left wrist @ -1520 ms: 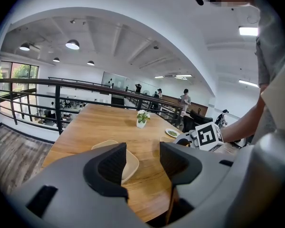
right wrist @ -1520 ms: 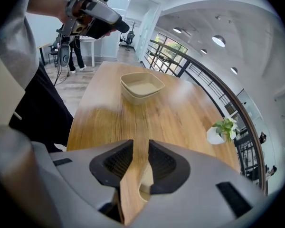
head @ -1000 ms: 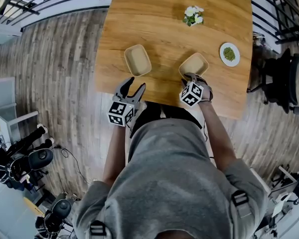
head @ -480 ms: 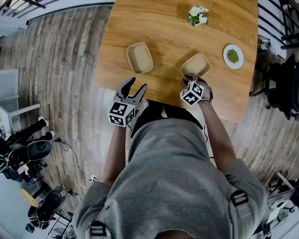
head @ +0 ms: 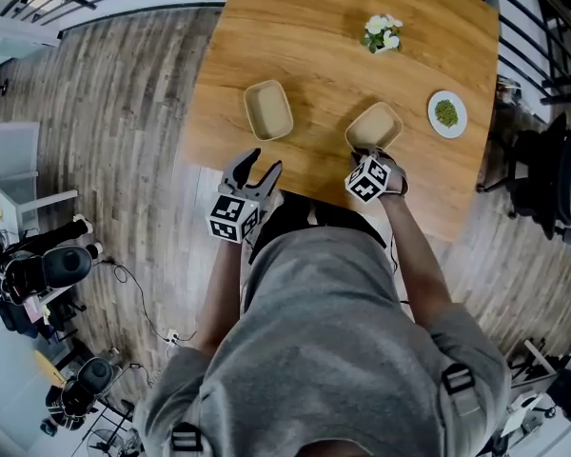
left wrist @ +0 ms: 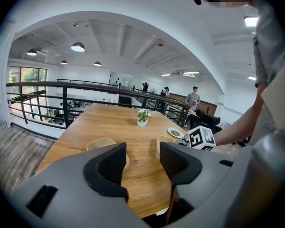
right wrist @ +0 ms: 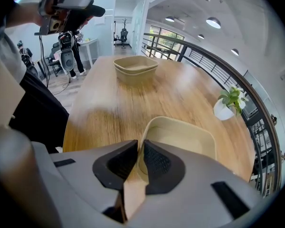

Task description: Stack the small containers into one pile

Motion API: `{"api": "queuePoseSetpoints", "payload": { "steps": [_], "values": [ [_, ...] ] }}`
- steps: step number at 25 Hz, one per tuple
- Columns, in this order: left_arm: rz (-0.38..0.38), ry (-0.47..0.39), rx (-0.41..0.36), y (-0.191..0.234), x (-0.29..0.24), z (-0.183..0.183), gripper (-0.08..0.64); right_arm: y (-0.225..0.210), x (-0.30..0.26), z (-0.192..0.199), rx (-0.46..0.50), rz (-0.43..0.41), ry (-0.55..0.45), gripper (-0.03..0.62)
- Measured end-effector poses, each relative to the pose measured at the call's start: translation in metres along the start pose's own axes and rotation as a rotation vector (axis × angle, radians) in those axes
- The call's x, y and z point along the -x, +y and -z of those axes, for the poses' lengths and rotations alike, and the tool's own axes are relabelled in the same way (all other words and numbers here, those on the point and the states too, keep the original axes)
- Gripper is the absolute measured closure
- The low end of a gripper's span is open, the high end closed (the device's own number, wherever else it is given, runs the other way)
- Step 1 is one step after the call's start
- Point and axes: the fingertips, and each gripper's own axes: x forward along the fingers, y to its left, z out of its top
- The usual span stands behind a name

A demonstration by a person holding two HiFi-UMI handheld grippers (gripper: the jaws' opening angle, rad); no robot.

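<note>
Pointing steeply down, right gripper, jaws just closed on right-hand container rim (left gripper jaws apart)

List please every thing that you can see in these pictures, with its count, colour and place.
table: one, light brown wood, middle of the head view.
left container: one, beige, on the table, left side.
right container: one, beige, on the table, nearer the front edge.
potted plant: one, white flowers, green leaves, white pot, far part of the table.
plate: one, white with something green on it, by the table's right edge.
office chair: one, black, on the floor right of the table.
left gripper: one, grey, at the table's near edge, open, nothing between its jaws.
right gripper: one, grey, jaws have just been closing and now pinch the right container's near wall.
</note>
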Motion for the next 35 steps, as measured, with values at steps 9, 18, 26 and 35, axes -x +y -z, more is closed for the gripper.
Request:
{"api": "queuePoseSetpoints", "payload": {
  "steps": [9, 18, 26, 35],
  "values": [
    [-0.005, -0.003, -0.007, -0.011, -0.005, -0.002, 0.325, -0.008, 0.003, 0.009, 0.047, 0.011, 0.003, 0.565],
    [-0.018, -0.019, -0.011, -0.023, -0.009, -0.005, 0.325, -0.016, 0.014, 0.01, 0.112, 0.039, -0.022, 0.567],
    [-0.028, -0.039, -0.006, -0.04, -0.012, -0.004, 0.325, -0.019, 0.023, 0.011, 0.167, 0.046, -0.043, 0.568],
    [-0.066, -0.064, 0.014, -0.046, 0.002, 0.002, 0.325, -0.022, 0.029, 0.003, 0.227, 0.058, -0.061, 0.569]
  ]
}}
